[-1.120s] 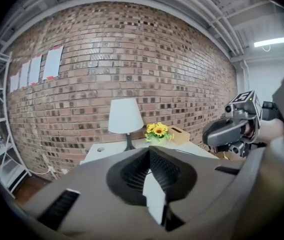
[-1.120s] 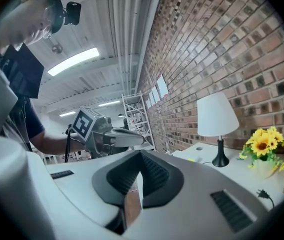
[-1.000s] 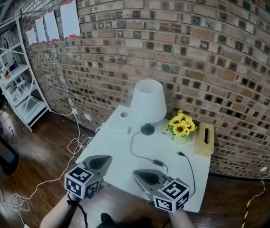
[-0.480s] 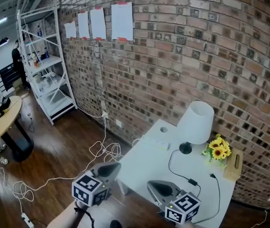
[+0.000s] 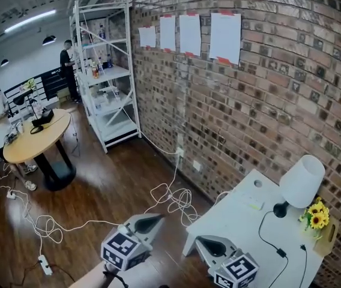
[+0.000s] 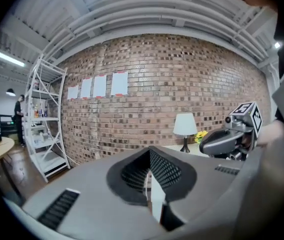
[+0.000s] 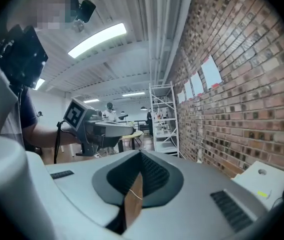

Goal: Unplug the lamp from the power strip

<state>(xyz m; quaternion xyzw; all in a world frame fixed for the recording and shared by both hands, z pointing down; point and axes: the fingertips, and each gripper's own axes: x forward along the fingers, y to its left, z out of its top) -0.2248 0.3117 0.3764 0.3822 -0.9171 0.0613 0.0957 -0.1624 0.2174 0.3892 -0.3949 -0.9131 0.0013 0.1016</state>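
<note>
**Lamp looks unplugged; both grippers empty**

The left gripper (image 5: 151, 222) hangs over the floor, left of the table (image 5: 233, 218), jaws together on nothing. The right gripper (image 5: 210, 246) is over the table's near left edge, jaws likewise together and empty. Farther right, the power strip (image 5: 253, 204) lies with no cord visibly in it. The lamp (image 5: 302, 182) stands far right. Its plug (image 5: 303, 246) lies loose, well apart from the strip, so the unplugging seems done.

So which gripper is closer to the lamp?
Right. The right gripper sits over the white table's near edge, across from the lamp; the left gripper is farther off, above the floor.
</note>
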